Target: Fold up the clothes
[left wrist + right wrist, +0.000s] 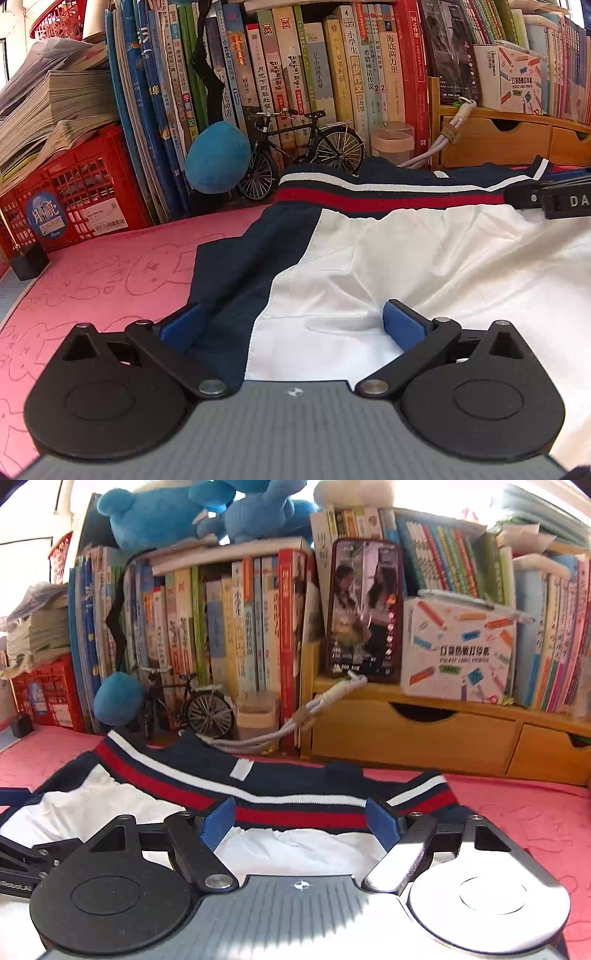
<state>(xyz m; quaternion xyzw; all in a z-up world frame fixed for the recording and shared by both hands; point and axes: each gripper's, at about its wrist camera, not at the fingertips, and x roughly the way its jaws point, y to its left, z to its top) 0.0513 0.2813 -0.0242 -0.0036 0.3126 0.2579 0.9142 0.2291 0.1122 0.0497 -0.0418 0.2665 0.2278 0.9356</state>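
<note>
On the pink bench (pixel 110 280), the white-and-navy garment (pixel 406 266) lies spread, striped band (pixel 295 814) at the far edge. Left gripper (pixel 291 326) hangs with jaws apart over cloth; right gripper (pixel 301 827) likewise, near the band. Pinch one layer squarely and fold evenly.

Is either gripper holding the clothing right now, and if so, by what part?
Neither. The left gripper and right gripper both sit open over the white part of the garment, fingers spread, clamping nothing.
</note>
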